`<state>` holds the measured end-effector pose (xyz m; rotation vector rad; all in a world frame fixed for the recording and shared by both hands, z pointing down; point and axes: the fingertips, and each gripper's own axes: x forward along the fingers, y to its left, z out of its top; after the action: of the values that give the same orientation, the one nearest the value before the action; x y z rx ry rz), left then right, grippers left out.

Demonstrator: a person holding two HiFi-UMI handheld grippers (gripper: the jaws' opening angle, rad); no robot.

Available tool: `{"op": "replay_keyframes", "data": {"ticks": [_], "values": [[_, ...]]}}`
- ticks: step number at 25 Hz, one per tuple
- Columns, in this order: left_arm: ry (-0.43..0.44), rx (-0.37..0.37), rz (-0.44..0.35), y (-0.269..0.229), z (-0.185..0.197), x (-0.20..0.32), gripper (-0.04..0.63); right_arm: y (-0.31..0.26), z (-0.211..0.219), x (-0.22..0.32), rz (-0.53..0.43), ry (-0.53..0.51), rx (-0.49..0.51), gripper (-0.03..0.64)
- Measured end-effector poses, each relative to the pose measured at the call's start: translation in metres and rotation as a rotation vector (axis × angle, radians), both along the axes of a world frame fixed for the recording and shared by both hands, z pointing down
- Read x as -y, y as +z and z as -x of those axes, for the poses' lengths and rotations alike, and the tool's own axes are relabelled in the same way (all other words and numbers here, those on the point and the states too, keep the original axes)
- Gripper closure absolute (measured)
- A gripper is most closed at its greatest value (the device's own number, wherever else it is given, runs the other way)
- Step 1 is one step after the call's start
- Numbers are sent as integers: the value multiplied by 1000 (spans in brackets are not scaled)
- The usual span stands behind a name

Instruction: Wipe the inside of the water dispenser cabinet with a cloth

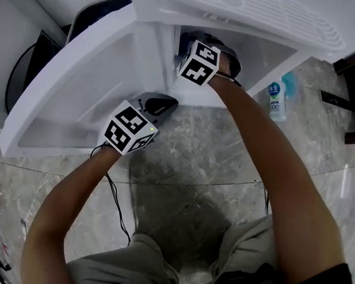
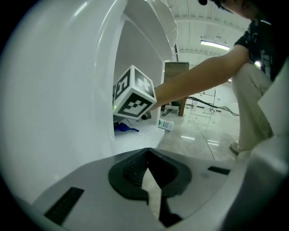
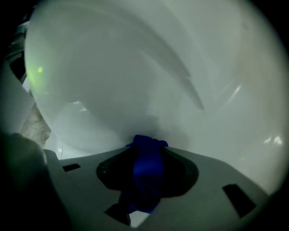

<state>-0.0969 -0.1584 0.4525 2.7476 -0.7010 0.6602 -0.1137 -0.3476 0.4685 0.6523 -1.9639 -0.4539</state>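
Note:
The white water dispenser's cabinet (image 1: 261,52) stands open, its door (image 1: 77,85) swung out to the left. My right gripper (image 3: 146,142) reaches into the cabinet, shut on a bunched blue cloth (image 3: 146,171) that touches the white inner wall (image 3: 149,72). From the head view only its marker cube (image 1: 199,62) shows at the opening. In the left gripper view the cloth (image 2: 124,128) peeks out under that cube (image 2: 134,97). My left gripper (image 1: 162,105) is shut and holds nothing, close beside the door's inner face (image 2: 58,103).
A small bottle with a white label (image 1: 276,99) stands on the marble floor right of the cabinet and shows again as the bottle (image 2: 165,124). A black cable (image 1: 115,201) trails over the floor by my knees. The slotted drip tray (image 1: 271,13) juts out above the opening.

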Motion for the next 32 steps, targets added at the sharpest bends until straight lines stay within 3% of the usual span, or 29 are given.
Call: {"op": "replay_keyframes", "data": {"ticks": [7, 15, 20, 27, 32], "values": [[12, 37, 14, 12, 8, -8, 589, 2, 2, -1, -17, 2, 13, 495], [18, 22, -19, 5, -10, 7, 589, 4, 4, -37, -28, -134, -5, 494], [35, 18, -2, 1, -12, -6, 589, 7, 5, -10, -44, -85, -38, 494], [15, 58, 18, 10, 21, -19, 589, 5, 5, 4, -20, -20, -34, 495], [2, 64, -6, 7, 27, -8, 589, -10, 3, -8, 39, 22, 123, 494]]}}
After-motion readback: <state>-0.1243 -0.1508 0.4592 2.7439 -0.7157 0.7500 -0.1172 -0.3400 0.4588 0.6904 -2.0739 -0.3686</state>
